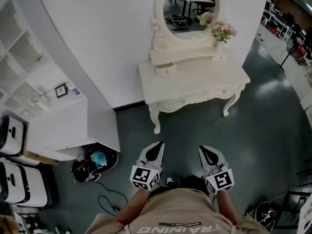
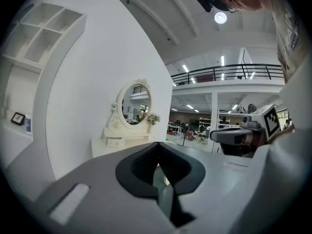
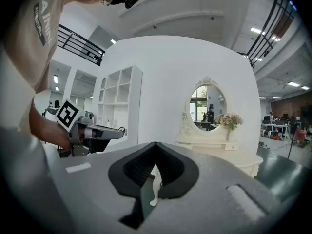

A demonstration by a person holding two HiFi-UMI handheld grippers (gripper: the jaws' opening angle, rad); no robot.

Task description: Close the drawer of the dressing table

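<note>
The white dressing table [image 1: 195, 84] stands against the curved wall, well ahead of me, with an oval mirror [image 1: 187, 6] on top. A small drawer [image 1: 165, 68] in its upper shelf sticks out a little; it also shows as the drawer [image 2: 115, 142] in the left gripper view and the drawer [image 3: 231, 147] in the right gripper view. Both grippers hang side by side near my waist, far from the table. My left gripper [image 1: 158, 145] [image 2: 157, 147] is shut and holds nothing. My right gripper [image 1: 204, 150] [image 3: 155, 147] is shut and holds nothing.
A vase of flowers [image 1: 222, 33] stands on the table's right end. A white shelf unit [image 1: 34, 77] lines the left wall. On the floor near it lie a black bag [image 1: 95, 162], cables and white cases [image 1: 12, 179]. Grey floor [image 1: 195, 130] separates me from the table.
</note>
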